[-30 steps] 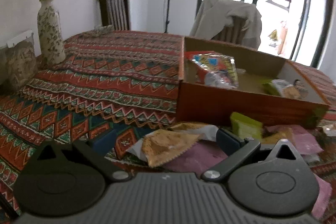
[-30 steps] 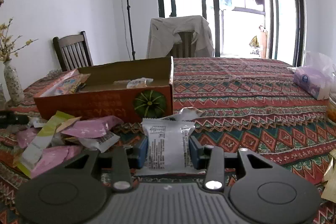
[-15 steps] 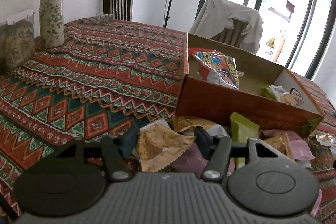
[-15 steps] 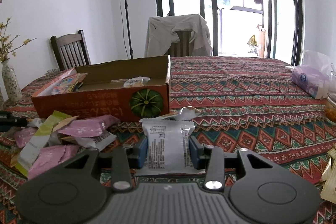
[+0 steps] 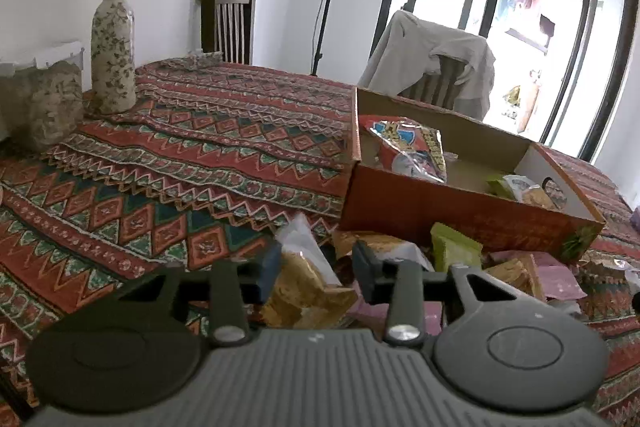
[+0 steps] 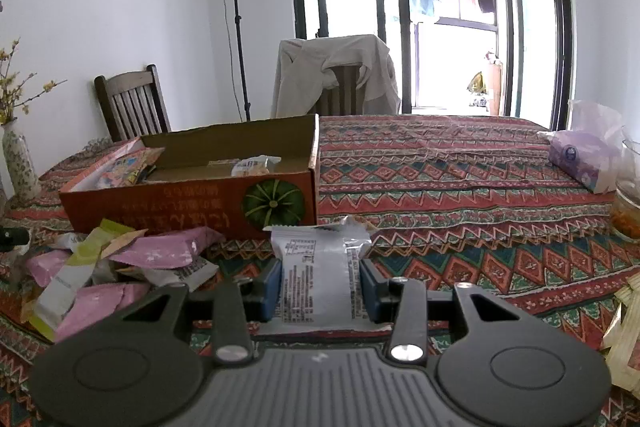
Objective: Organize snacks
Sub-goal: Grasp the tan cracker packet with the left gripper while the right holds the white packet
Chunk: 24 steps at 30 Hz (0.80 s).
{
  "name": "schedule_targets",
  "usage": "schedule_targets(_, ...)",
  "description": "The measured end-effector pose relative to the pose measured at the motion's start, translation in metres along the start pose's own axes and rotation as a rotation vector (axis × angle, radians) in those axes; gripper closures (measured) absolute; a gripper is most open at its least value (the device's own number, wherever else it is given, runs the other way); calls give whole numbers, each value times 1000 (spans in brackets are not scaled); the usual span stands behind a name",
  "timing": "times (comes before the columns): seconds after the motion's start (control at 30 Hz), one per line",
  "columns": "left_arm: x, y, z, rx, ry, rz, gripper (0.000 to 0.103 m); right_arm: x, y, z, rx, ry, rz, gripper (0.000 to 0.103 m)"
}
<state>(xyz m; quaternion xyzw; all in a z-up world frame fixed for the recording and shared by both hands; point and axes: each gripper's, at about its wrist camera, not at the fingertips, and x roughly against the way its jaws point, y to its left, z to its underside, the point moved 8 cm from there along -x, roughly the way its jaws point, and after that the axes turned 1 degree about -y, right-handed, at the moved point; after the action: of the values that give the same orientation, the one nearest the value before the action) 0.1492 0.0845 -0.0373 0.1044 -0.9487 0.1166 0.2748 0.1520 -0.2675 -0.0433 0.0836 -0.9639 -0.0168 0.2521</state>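
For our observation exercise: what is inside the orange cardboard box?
Inside the box: a large colourful snack bag at one end and a few small packets at the other. The near wall hides part of the floor.

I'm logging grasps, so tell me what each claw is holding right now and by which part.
The right claw grips a white packet by its two side edges, near its middle. The left claw pinches a tan packet by its sides.
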Motion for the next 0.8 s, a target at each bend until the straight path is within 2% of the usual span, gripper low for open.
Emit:
schedule_targets(0.1, 0, 4, 5, -3, 18, -23, 65, 1, -2, 0, -1, -1, 2, 63)
schedule_targets(0.2, 1, 12, 9, 6, 19, -38, 58, 2, -2, 0, -1, 0, 2, 63)
schedule_targets(0.33, 5, 16, 9, 0, 8, -59, 57, 0, 0, 0, 4, 1, -2, 63)
schedule_targets(0.6, 12, 24, 17, 37, 68, -28, 55, 1, 0, 0, 5, 2, 3, 63)
schedule_targets(0.67, 14, 29, 16, 57, 68, -19, 57, 1, 1, 0, 7, 2, 1, 63)
schedule_targets(0.8, 19, 33, 14, 70, 73, -7, 68, 1, 1, -1, 10, 3, -1, 63)
